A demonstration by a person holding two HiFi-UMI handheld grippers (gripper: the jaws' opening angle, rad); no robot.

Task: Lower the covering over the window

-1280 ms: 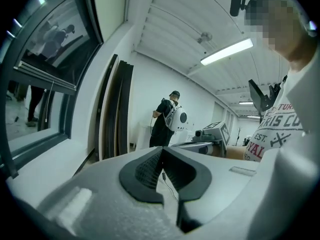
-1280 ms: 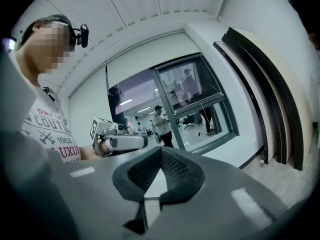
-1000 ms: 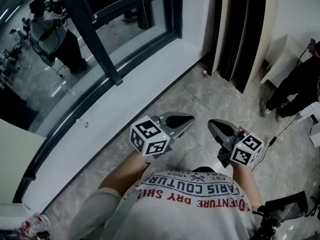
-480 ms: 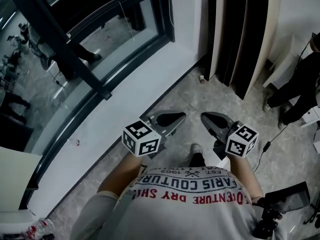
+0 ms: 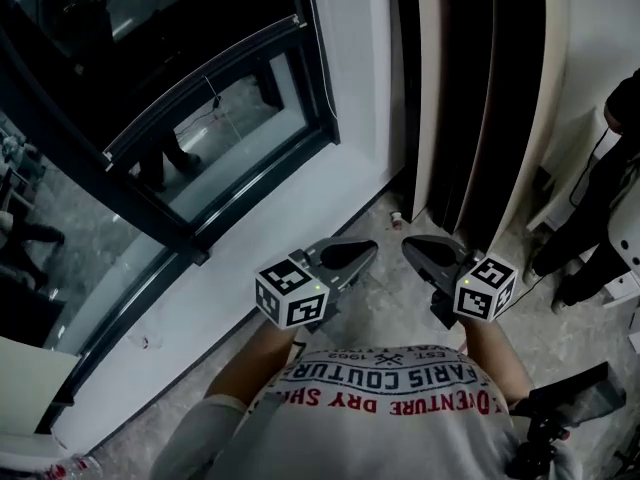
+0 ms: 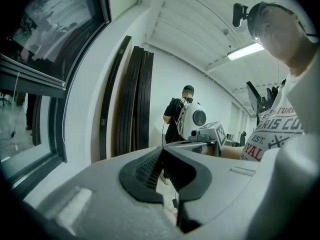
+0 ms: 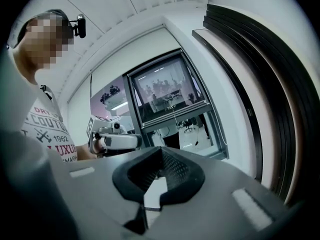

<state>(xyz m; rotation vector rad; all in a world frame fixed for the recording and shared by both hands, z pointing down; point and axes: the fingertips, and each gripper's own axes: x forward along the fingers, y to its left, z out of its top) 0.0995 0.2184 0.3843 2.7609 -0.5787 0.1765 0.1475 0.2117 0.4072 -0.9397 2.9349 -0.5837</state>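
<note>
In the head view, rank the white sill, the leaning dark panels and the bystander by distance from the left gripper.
1. White sill, just left of the left gripper.
2. Leaning dark panels, ahead and right, by the wall.
3. Bystander, far right.

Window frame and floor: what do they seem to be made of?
The window frame looks like metal, probably aluminium, with a dark matte coat: its profiles are slim, straight and sharp-edged. The floor looks like polished stone or ceramic tile, judging by its grey marbled veining, faint joint lines and slight sheen.

The left gripper (image 5: 352, 255) and right gripper (image 5: 422, 252), jaws together, hover side by side near the window (image 5: 235, 143).
</note>
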